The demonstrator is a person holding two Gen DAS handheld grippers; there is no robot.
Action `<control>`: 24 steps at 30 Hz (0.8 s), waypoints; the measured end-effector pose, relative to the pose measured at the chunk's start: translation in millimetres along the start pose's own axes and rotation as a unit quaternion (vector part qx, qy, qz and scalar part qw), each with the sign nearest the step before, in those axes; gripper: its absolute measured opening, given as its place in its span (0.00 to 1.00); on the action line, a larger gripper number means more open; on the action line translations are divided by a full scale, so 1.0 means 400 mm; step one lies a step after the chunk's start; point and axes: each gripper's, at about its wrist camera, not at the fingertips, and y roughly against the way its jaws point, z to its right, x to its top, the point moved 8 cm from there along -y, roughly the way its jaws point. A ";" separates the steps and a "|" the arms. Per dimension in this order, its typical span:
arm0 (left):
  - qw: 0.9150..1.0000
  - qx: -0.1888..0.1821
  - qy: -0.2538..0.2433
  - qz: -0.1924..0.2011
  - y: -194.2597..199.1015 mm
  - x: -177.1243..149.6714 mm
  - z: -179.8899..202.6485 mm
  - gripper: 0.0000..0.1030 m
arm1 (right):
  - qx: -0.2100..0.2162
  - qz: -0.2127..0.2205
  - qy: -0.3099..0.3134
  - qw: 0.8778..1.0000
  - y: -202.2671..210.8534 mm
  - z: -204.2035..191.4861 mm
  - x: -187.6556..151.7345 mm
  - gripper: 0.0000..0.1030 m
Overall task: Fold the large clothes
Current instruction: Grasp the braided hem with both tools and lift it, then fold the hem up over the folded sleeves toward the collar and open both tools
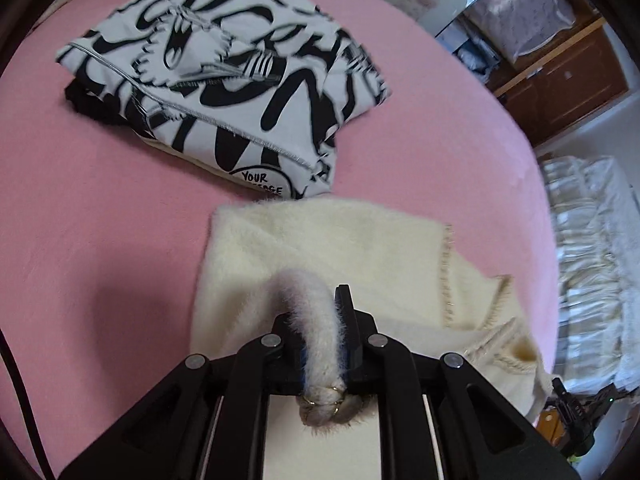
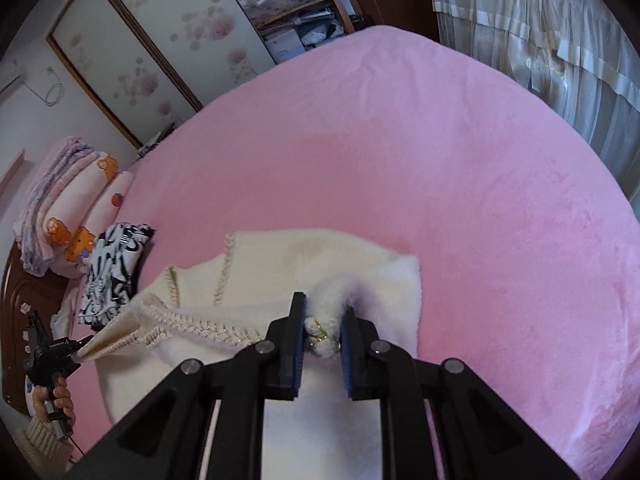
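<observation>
A fluffy cream sweater (image 1: 320, 248) with braided gold-thread trim lies partly folded on the pink bed; it also shows in the right wrist view (image 2: 320, 264). My left gripper (image 1: 320, 320) is shut on a bunched fold of the sweater's edge. My right gripper (image 2: 322, 320) is closed around another bunch of the same sweater at its trimmed edge, the jaws still a little apart around the fabric. The left gripper (image 2: 52, 352) shows in the right wrist view at far left, holding the sweater's trimmed corner up off the bed.
A folded black-and-white patterned garment (image 1: 224, 80) lies on the pink bed (image 1: 80, 200) just beyond the sweater, atop a dark item. Pillows and folded bedding (image 2: 72, 208) sit at the headboard. A wardrobe (image 1: 560, 72) and white curtains (image 2: 540, 40) stand beyond the bed.
</observation>
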 end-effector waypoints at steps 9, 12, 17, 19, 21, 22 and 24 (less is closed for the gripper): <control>0.994 -0.036 -0.062 -0.078 -0.086 0.004 0.000 0.37 | -0.008 -0.051 0.001 0.999 -0.125 0.052 -0.018 0.26; 0.992 -0.066 -0.058 -0.094 -0.066 0.012 0.016 0.73 | -0.007 -0.034 0.019 0.999 -0.081 0.048 -0.011 0.55; 0.990 -0.087 -0.092 -0.064 0.011 0.024 0.057 0.84 | -0.009 -0.007 0.047 0.999 -0.016 0.038 0.004 0.68; 0.988 -0.078 -0.128 -0.041 0.033 0.023 0.066 0.84 | -0.028 -0.010 0.071 0.997 -0.022 0.037 0.000 0.68; 0.983 -0.064 -0.173 -0.019 0.045 0.016 0.069 0.84 | -0.044 -0.015 0.090 0.995 -0.043 0.038 -0.003 0.68; 0.978 -0.049 -0.203 -0.004 0.047 0.012 0.065 0.84 | -0.049 -0.016 0.098 0.994 -0.051 0.038 -0.005 0.68; 0.966 -0.003 -0.257 0.018 0.045 0.008 0.050 0.84 | -0.059 -0.016 0.122 0.991 -0.069 0.035 -0.009 0.68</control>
